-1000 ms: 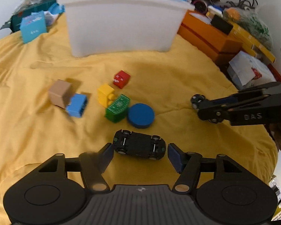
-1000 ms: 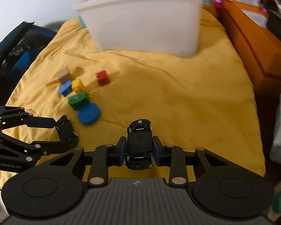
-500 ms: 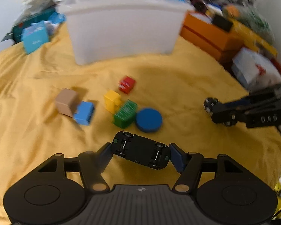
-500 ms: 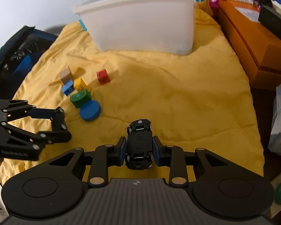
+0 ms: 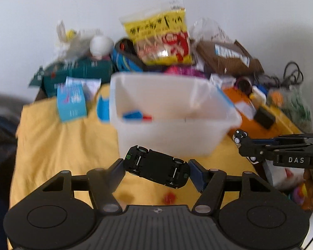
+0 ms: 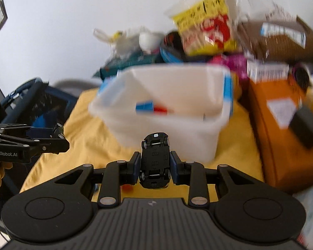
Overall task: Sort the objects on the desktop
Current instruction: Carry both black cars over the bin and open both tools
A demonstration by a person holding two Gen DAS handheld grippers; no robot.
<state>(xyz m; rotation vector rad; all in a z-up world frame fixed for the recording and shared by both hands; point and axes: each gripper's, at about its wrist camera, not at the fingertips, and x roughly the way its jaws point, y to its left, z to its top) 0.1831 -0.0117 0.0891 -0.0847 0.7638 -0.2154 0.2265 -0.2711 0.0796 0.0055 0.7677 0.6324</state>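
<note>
Both wrist views are evenly and brightly lit by soft, diffuse light, with no hard shadows on the yellow cloth [image 5: 58, 137]. Motion blur smears the white translucent plastic bin [image 5: 169, 112] and the clutter behind it, including the yellow and red snack bag [image 6: 206, 23]. The black toy cars [image 5: 156, 166] [image 6: 155, 158] in front of the bin stay sharp. Fisheye distortion bends the edges behind the bin, and dark corners ring each frame.
</note>
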